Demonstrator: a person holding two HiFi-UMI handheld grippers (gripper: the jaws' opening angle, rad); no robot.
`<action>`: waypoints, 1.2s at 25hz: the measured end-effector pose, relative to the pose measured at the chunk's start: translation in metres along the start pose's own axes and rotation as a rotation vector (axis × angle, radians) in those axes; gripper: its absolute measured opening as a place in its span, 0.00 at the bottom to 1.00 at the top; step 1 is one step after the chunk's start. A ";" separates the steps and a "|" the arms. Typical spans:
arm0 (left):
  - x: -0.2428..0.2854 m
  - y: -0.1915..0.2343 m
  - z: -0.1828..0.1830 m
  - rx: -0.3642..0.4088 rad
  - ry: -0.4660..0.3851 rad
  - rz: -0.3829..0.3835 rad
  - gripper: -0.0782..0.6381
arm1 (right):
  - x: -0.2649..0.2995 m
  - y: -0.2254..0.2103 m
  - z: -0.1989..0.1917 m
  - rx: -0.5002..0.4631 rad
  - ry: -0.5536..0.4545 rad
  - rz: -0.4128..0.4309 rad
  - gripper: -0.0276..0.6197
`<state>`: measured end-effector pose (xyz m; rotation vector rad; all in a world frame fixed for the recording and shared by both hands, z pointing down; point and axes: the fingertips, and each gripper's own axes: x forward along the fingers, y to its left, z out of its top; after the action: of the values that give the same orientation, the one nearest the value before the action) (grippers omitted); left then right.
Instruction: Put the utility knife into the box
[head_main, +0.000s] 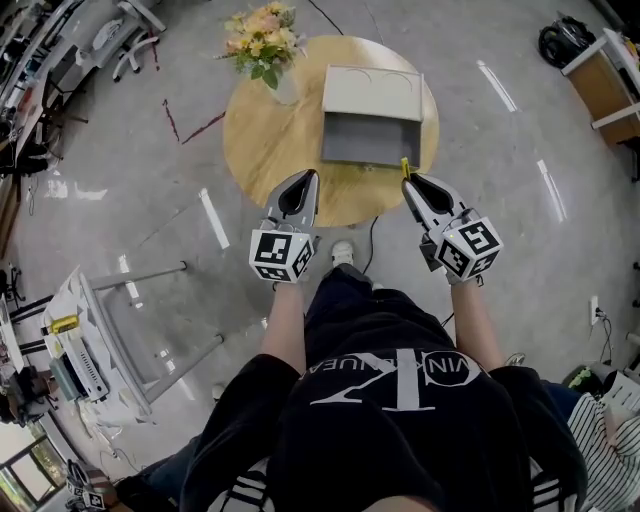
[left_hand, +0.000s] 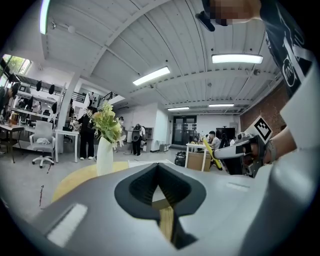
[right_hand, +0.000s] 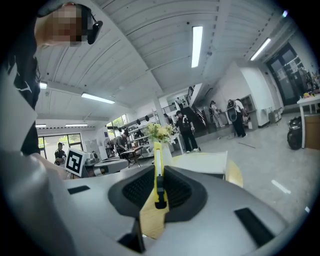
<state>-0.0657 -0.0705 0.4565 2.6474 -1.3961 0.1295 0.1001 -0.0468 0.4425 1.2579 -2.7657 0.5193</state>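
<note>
The room is big, with a white ceiling (left_hand: 150, 45) and long lights. People stand at desks far away. The floor (head_main: 120, 150) is grey and shiny. A round wooden table (head_main: 250, 150) stands on it. On the table sits an open box (head_main: 370, 140), grey inside, with nothing in it. A vase of flowers (head_main: 262, 40) stands at the table's far left edge, apart from the box.

The left gripper (head_main: 303, 176) hangs over the near edge of the table. Its jaws are pressed together and hold nothing. The right gripper (head_main: 412, 182) pinches the yellow utility knife (right_hand: 158, 170). The knife sticks out past the jaw tips, close to the box's near right corner and outside the box.
</note>
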 end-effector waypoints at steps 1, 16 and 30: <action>0.004 0.002 0.000 0.000 0.002 -0.007 0.12 | 0.002 -0.003 0.000 0.006 0.000 -0.007 0.14; 0.053 0.047 -0.005 -0.030 0.028 -0.129 0.12 | 0.052 -0.019 0.005 0.031 0.023 -0.104 0.14; 0.071 0.071 -0.012 -0.061 0.045 -0.106 0.12 | 0.103 -0.029 -0.003 -0.078 0.158 -0.019 0.14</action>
<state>-0.0843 -0.1663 0.4850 2.6441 -1.2237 0.1309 0.0532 -0.1378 0.4728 1.1723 -2.6147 0.4820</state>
